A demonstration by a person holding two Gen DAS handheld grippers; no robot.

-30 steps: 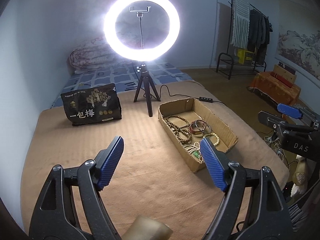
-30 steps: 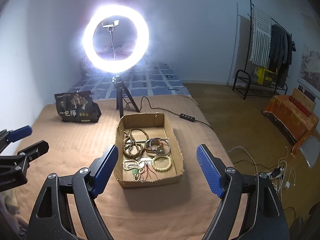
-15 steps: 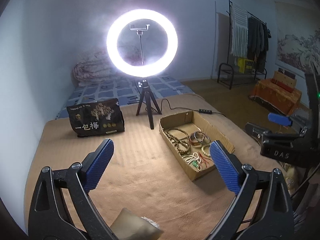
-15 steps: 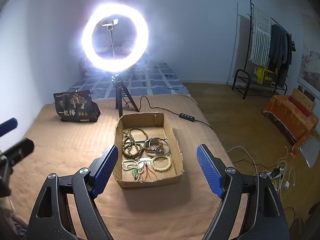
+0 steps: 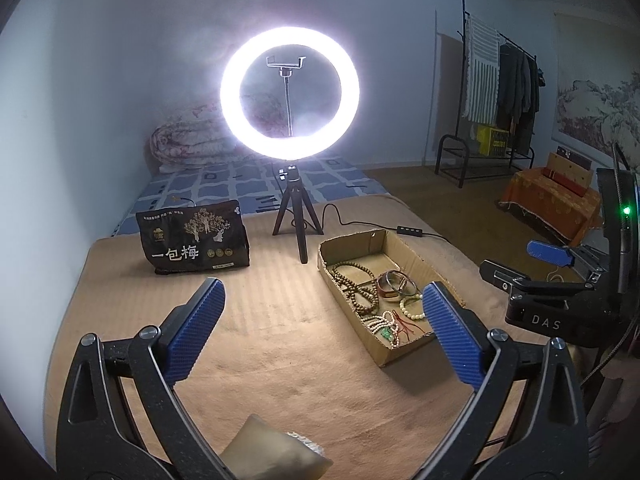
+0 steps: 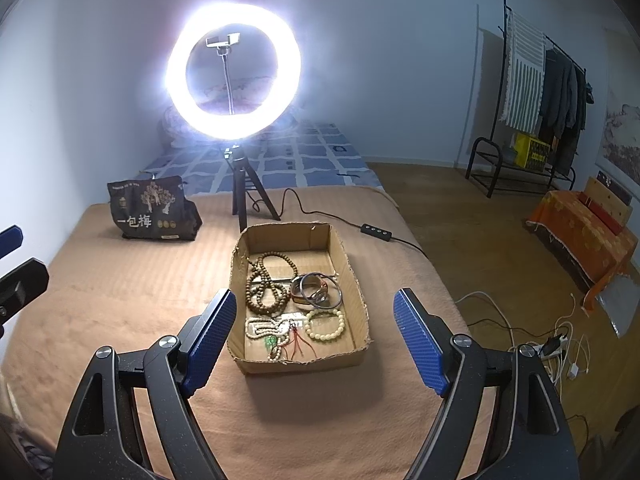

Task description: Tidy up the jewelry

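A shallow brown cardboard box sits on the tan blanket-covered bed, right of centre. Inside it lie a long strand of dark brown wooden beads on the left, a cluster of metal and reddish bangles on the right, a pale cream bead bracelet nearer, and a whitish bead string with a green pendant and red cord at the near left.

The right gripper hovers just before the box, its blue-padded fingers spread wide, holding nothing. The left gripper hangs over bare blanket left of the box, fingers equally wide apart and empty.

Beyond the box stands a lit white ring light on a small black tripod; at far left stands a black printed snack bag.
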